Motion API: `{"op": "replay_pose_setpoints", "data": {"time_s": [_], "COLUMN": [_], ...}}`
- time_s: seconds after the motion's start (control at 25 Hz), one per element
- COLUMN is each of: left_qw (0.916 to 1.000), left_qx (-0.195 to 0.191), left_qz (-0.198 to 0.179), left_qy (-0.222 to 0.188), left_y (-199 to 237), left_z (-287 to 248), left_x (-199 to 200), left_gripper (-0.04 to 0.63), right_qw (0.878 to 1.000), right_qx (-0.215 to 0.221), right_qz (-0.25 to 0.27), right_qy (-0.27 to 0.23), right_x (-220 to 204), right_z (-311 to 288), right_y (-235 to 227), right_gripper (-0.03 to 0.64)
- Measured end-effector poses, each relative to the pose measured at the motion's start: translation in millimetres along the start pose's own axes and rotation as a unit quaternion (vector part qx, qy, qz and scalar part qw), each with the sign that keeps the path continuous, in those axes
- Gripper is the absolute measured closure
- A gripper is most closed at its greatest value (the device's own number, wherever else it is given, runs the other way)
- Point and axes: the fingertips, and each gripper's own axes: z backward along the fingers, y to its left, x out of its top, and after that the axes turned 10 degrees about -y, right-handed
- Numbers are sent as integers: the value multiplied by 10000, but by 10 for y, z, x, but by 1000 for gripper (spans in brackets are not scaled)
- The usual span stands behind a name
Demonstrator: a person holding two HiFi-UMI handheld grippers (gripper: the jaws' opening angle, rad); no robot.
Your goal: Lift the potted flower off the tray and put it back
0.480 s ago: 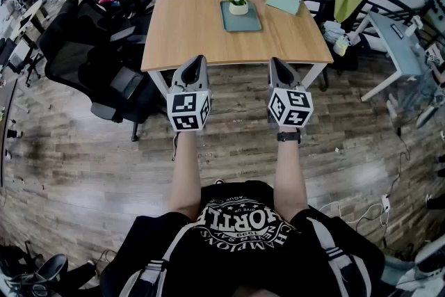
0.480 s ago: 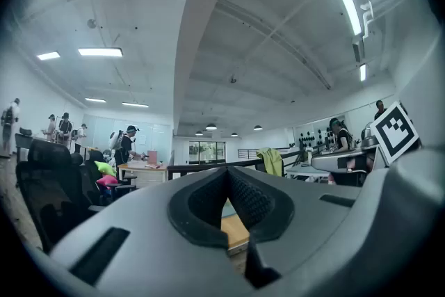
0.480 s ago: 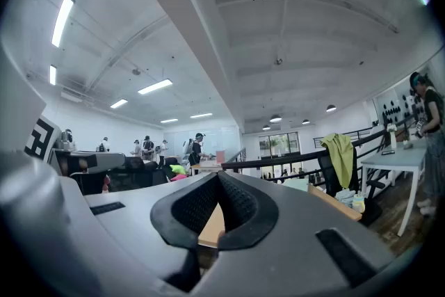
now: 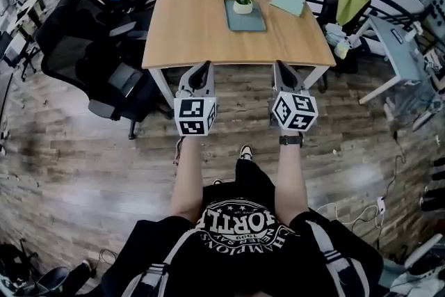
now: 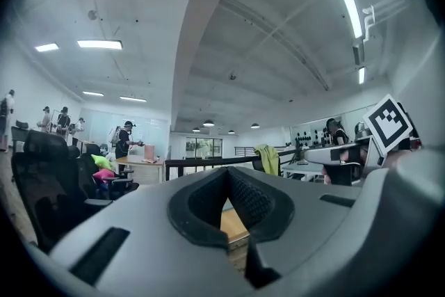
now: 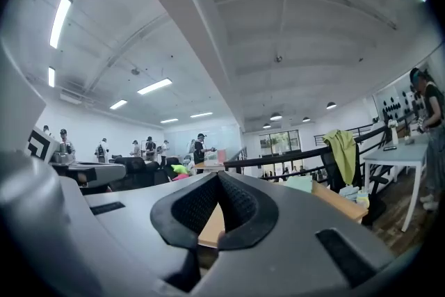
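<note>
1 potted flower (image 4: pixel 242 2) upright @ far end of tray (image 4: pixel 247 19).

Head view looks steeply down from short of the wooden table (image 4: pixel 208 31), left gripper (image 4: pixel 201 69) and right gripper (image 4: pixel 281 68) cameras look level across it from just before its near edge, all sharing its top.
</note>
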Motion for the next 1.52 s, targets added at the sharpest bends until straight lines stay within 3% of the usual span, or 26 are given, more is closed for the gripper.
{"op": "replay_pose_setpoints", "data": {"time_s": [0.36, 0.64, 0.8, 0.96, 1.24, 1.52], "left_qw": [9995, 9990, 9975, 9971, 9985, 9984], "left_qx": [197, 283, 284, 159, 253, 441], "left_qz": [-120, -241, -515, -494, -292, -275], "left_qy": [-207, -228, -399, -562, -382, -216], "left_y": [248, 442, 472, 436, 647, 770], "left_z": [-425, -1129, -1564, -1945, -2547, -3001], "left_x": [-82, -198, -218, -231, -405, -585], "left_gripper": [578, 577, 577, 577, 577, 578], "right_qw": [9967, 9951, 9960, 9964, 9991, 9986], "right_qx": [210, 524, 576, 619, 387, 431], "right_qz": [-755, -810, -666, -581, -136, -43], "right_qy": [-197, -224, -125, -27, 132, 288], "right_x": [-147, -168, -213, -272, -323, -423], "right_z": [-659, -1287, -1626, -1937, -2495, -2909], "right_y": [-62, -248, -473, -684, -1089, -1369], "right_gripper": [598, 598, 598, 598, 598, 600]}}
